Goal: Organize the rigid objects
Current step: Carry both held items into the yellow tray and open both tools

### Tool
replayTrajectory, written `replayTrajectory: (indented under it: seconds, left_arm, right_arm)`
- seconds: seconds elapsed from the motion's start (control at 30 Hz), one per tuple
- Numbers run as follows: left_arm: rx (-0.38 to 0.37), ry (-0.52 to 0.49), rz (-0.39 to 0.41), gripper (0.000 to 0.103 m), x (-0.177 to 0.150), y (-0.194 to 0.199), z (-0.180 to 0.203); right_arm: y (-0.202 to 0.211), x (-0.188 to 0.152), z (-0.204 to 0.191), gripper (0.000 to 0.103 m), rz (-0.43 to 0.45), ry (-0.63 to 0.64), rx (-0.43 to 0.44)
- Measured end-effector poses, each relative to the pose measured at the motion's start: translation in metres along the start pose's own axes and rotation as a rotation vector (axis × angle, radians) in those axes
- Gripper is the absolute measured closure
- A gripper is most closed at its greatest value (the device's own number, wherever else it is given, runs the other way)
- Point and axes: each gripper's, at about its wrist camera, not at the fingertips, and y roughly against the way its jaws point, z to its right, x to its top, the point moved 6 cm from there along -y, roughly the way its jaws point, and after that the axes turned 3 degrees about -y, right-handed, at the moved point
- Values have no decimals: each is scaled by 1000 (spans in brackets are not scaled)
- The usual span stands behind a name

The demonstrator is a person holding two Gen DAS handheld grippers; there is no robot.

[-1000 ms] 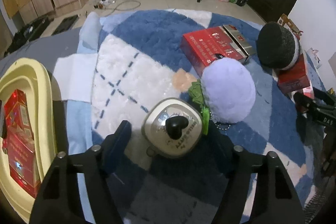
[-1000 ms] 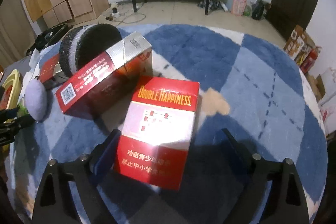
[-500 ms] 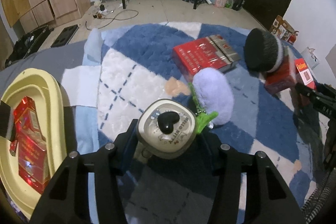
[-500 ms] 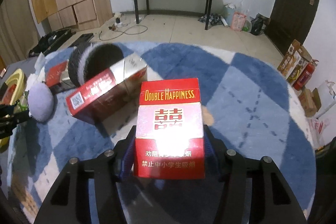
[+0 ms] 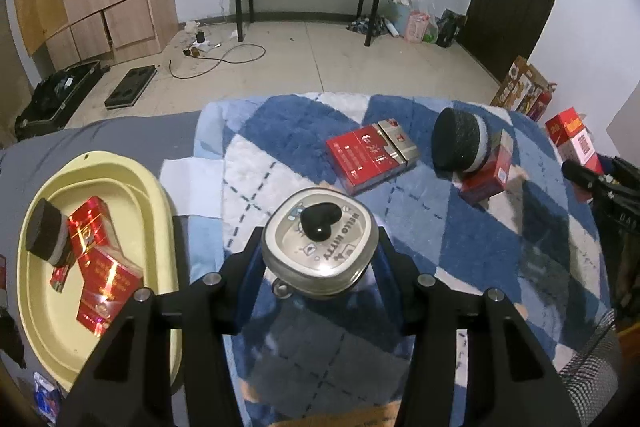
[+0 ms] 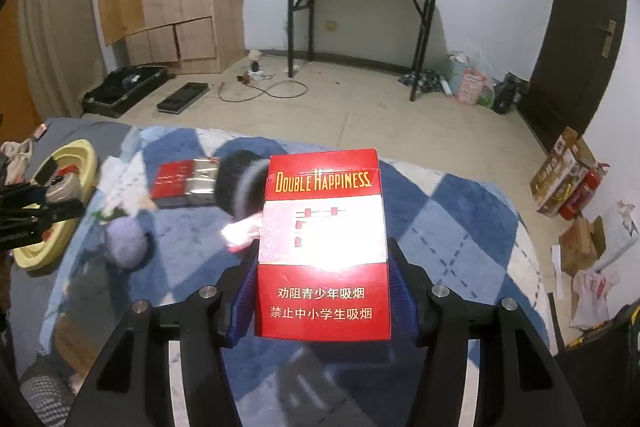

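Both grippers are now riding higher above the blue-and-white rug (image 5: 304, 131) than a second ago. Left gripper (image 5: 320, 259) is clamping a square Hello Kitty tin (image 5: 320, 247), hiding the purple plush (image 6: 126, 243) below it. Right gripper (image 6: 322, 291) is squeezing a red Double Happiness box (image 6: 322, 247), which is masking part of the dark round sponge (image 6: 236, 183). Glare is washing out the box's middle. Beside the rug, a yellow basin (image 5: 160, 199) is holding red boxes.
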Motion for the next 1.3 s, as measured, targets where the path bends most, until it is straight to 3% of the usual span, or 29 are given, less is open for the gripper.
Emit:
replayTrajectory:
  seconds: [0.17,0.37,0.6,0.87,1.03,1.3]
  left_arm:
    - [43,54,22,50,-1,13,-24]
    - [97,151,47,50,-4,29,-88]
    - [203,288,40,50,-35,40,-187]
    - [269,393,-20,50,-85,25,-261]
    - [265,420,-45,50,-106,13,-281]
    - [234,399,-75,50,-118,-7,-286]
  right_arm:
    - [14,4,-24,46,8,40,55]
    - [14,18,-76,46,-9,97,164]
    - [-15,41,-170,46,-51,167,339]
    - [-65,52,-292,46,-123,319,487]
    - [-105,54,-343,46,-172,350,509]
    - [-154,58,-392,46,-196,456,466]
